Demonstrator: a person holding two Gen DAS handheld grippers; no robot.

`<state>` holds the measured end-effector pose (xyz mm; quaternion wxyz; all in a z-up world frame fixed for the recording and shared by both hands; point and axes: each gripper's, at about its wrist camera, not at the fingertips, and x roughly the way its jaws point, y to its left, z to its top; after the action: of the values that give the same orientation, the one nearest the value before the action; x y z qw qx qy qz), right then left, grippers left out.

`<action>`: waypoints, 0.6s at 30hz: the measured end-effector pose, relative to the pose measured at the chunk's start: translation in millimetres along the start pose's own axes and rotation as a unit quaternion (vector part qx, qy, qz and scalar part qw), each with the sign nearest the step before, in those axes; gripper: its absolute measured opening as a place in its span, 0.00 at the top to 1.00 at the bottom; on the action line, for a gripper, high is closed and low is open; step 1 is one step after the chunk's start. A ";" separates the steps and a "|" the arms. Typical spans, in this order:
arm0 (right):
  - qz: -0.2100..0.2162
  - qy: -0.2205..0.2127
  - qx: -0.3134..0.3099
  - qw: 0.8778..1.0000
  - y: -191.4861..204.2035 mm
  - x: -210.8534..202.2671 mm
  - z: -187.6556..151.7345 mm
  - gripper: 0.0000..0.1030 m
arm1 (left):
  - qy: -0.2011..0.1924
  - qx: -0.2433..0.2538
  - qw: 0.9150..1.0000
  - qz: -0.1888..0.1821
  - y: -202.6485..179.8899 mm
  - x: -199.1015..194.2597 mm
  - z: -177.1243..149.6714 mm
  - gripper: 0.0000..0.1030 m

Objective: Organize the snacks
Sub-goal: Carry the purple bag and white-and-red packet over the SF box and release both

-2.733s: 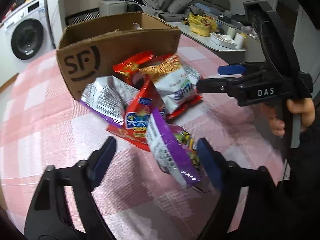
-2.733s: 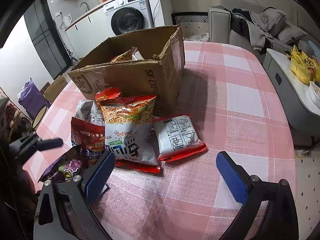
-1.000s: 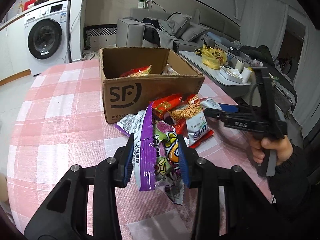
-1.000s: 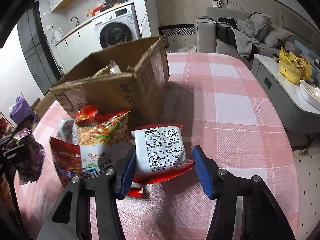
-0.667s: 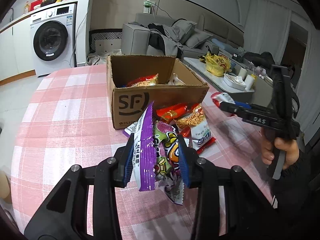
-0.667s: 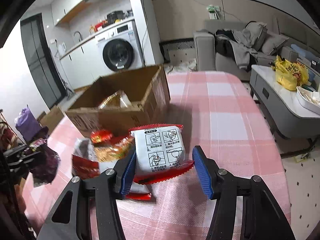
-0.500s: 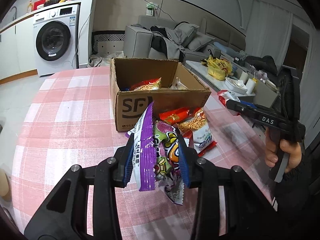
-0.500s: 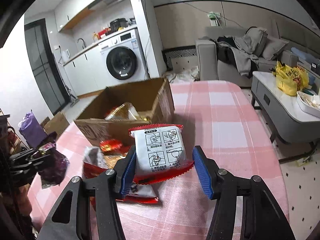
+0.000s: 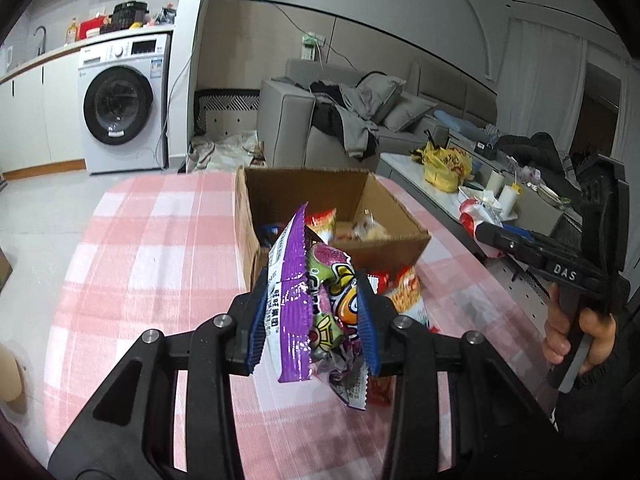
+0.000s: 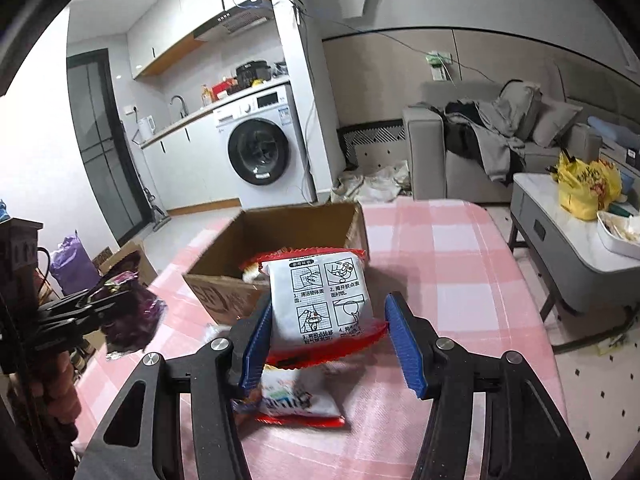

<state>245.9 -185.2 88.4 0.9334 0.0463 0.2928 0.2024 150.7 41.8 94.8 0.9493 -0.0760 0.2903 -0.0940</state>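
Hiding the box's [image 9: 384, 240] contents: purple packet [image 9: 316, 316].

This is a lived-in home, an open room joining kitchen and lounge. A washing machine [image 10: 259, 151] sits under a counter with a sink tap [image 10: 179, 103] and cupboards above. A grey sofa [image 9: 320, 128] heaped with clothes, a coffee table [image 10: 568, 216] and a table [image 9: 160, 240] with a pink checked cloth fill the rest.

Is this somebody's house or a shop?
Most likely somebody's home, an open living area. A washing machine sits under a kitchen counter, a grey sofa has clothes heaped on it, and a dining table wears a pink checked cloth.
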 end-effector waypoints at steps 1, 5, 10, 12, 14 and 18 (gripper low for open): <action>0.002 -0.001 -0.002 1.000 2.5 1.0 2.7 0.45 | -0.005 -0.001 1.000 0.000 0.0 -0.1 4.5 0.66; 0.009 -0.008 -0.012 1.000 15.7 5.8 13.9 0.45 | -0.017 -0.003 1.000 -0.002 0.5 2.2 20.1 0.66; 0.014 -0.007 -0.020 1.000 27.8 18.7 24.8 0.45 | -0.031 0.002 1.000 0.003 3.2 9.8 41.7 0.66; 0.018 -0.008 -0.015 1.000 29.5 23.7 29.5 0.45 | -0.033 0.002 0.999 0.005 3.6 14.1 49.6 0.66; 0.018 -0.005 -0.005 1.000 28.3 30.8 34.5 0.45 | -0.034 -0.002 0.999 0.009 5.9 20.2 56.6 0.66; 0.021 -0.003 0.002 1.000 25.0 41.7 41.5 0.45 | -0.030 -0.006 0.999 0.013 10.0 39.7 69.5 0.66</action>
<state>291.7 -144.2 105.7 0.9299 0.0548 0.2889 0.2210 223.6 48.9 128.5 0.9583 -0.0809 0.2628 -0.0778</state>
